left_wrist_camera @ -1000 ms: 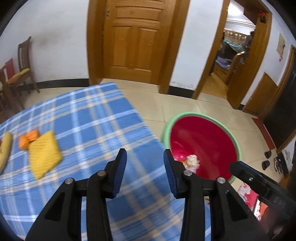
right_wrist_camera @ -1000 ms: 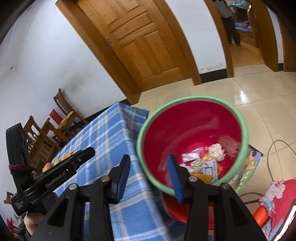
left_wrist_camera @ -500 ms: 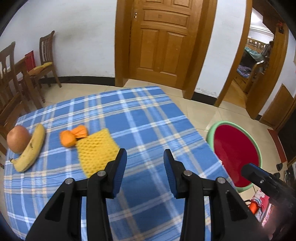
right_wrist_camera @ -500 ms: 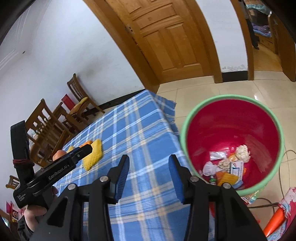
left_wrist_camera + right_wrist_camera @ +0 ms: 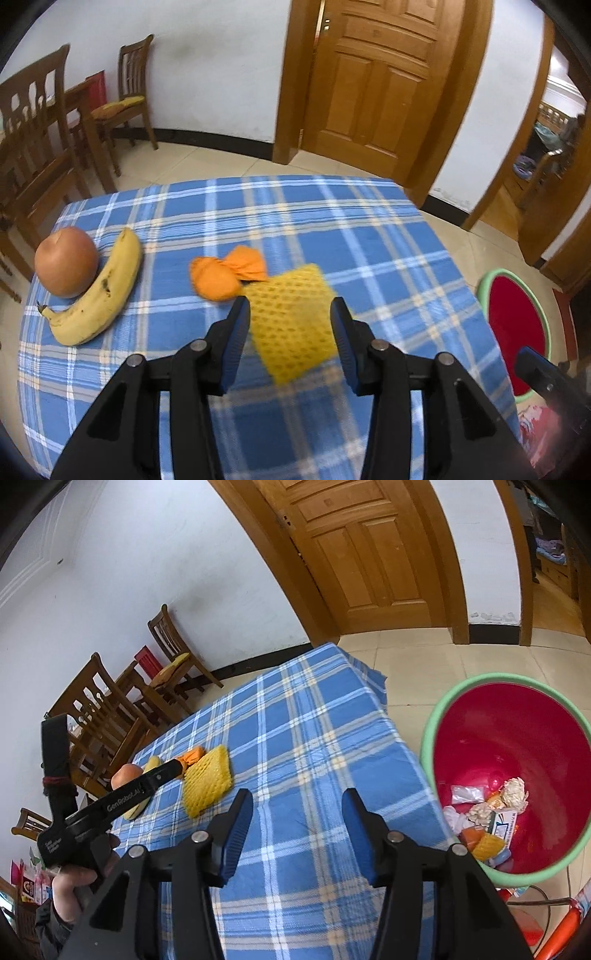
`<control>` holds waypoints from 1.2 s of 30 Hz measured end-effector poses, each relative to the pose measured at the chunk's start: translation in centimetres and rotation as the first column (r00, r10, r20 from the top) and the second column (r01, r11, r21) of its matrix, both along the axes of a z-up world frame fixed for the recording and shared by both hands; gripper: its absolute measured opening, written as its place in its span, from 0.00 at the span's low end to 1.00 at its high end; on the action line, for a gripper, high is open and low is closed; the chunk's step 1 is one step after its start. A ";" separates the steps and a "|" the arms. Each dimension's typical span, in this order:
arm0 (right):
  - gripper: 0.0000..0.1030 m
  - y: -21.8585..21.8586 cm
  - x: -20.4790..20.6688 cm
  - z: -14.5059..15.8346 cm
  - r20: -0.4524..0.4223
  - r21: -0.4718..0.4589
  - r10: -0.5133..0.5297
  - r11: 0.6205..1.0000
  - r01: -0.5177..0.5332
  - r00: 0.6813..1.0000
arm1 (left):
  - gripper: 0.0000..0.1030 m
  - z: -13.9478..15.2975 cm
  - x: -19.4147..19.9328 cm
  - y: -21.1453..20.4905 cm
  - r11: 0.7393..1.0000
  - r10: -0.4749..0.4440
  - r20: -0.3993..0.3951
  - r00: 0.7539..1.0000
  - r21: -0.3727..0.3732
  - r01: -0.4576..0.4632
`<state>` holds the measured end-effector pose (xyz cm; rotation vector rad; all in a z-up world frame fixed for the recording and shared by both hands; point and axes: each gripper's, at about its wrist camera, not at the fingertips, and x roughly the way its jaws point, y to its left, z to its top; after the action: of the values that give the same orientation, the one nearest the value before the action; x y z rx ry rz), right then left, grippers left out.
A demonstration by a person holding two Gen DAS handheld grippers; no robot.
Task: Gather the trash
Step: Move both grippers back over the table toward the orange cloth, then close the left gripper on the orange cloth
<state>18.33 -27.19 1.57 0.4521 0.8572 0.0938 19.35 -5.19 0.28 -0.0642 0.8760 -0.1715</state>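
Observation:
A yellow foam fruit net (image 5: pixel 293 321) lies flat on the blue checked tablecloth (image 5: pixel 369 236), with orange peel (image 5: pixel 225 275) touching its far left corner. My left gripper (image 5: pixel 290 314) hangs above the net's near part, jaws opening, pads not on it. In the right wrist view the net (image 5: pixel 207 781) and the peel (image 5: pixel 192 755) lie beyond the left gripper's fingers (image 5: pixel 162 771). My right gripper (image 5: pixel 297 808) is over bare cloth, jaws opening, nothing between them. The red bin with a green rim (image 5: pixel 517 734) stands on the floor to the right, holding several scraps.
A banana (image 5: pixel 103 291) and an apple (image 5: pixel 66 262) lie at the table's left end. Wooden chairs (image 5: pixel 33 147) stand beyond that end. A closed wooden door (image 5: pixel 373 74) faces the table across the tiled floor (image 5: pixel 207 162). A person's hand (image 5: pixel 74 886) grips the left tool.
Both grippers swung left, away from the bin and over the table. The net, peel, banana and apple came into the left wrist view. Both pairs of jaws have widened.

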 end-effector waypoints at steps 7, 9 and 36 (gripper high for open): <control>0.54 1.0 1.2 -0.9 -0.023 -0.006 0.020 1.000 -0.020 1.000 | 0.56 -2.3 2.9 1.7 0.998 0.058 -0.044 0.997 0.008 -0.057; 0.54 1.2 1.7 -1.0 -0.030 -0.006 0.023 1.000 -0.023 0.999 | 0.60 -2.7 3.7 1.8 0.998 0.058 -0.047 0.997 0.015 -0.057; 0.56 3.2 3.7 -2.4 -0.062 -0.009 0.072 0.997 -0.072 0.996 | 0.06 -3.9 5.2 2.0 0.996 0.032 -0.043 0.999 -0.085 -0.035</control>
<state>22.00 -24.02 -0.79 0.4154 0.9339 0.1420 24.50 -3.21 -3.62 -0.1627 0.9084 -0.1769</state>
